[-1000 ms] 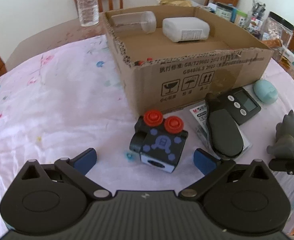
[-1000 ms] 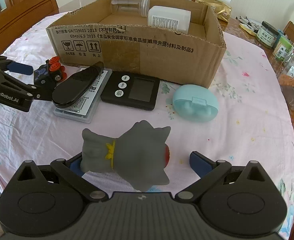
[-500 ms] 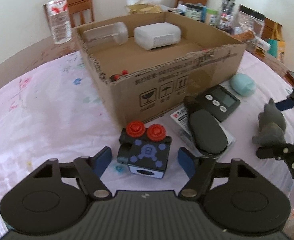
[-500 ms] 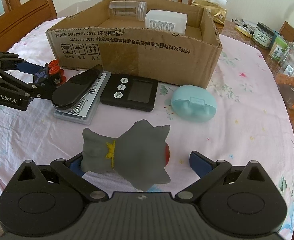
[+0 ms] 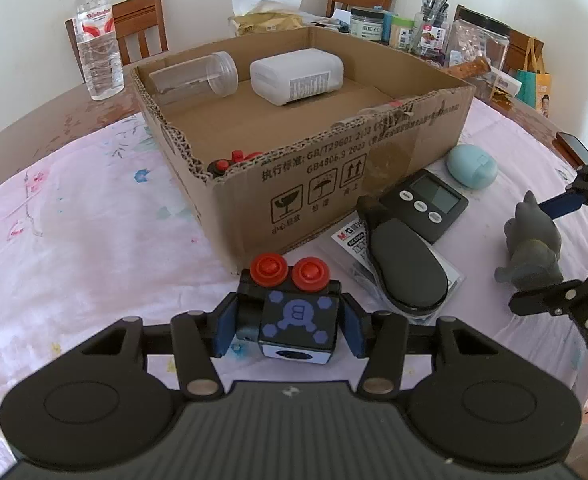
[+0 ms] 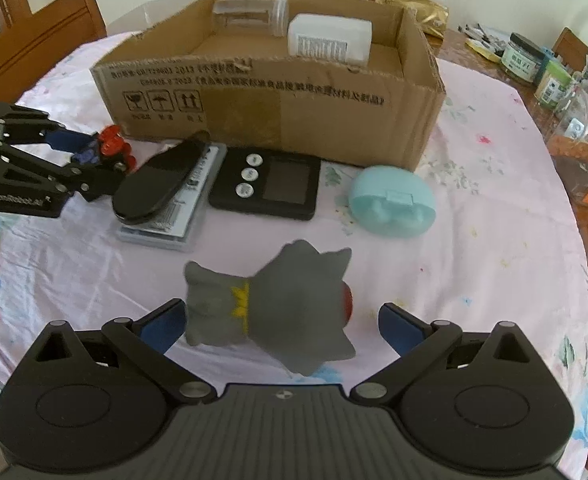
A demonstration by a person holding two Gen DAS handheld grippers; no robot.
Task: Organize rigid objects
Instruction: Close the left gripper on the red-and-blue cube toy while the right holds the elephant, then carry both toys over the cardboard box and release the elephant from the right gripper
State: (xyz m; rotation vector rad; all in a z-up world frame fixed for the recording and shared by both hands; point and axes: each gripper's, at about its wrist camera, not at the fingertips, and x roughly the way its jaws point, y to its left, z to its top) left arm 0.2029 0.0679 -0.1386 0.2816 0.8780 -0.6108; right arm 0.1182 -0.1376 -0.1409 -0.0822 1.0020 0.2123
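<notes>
In cardboard box (image 5: 373, 148) | clear jar (image 5: 194, 78) | white bottle (image 5: 295, 75) | red pieces (image 5: 234, 160)

Cube toy (image 5: 295, 322) was black with lilac hexagons and two red knobs. Figurine (image 6: 270, 312) was grey, yellow-collared. Case (image 6: 391, 202) was pale blue. Cloth (image 5: 74, 240) was pink, floral-printed.
</notes>
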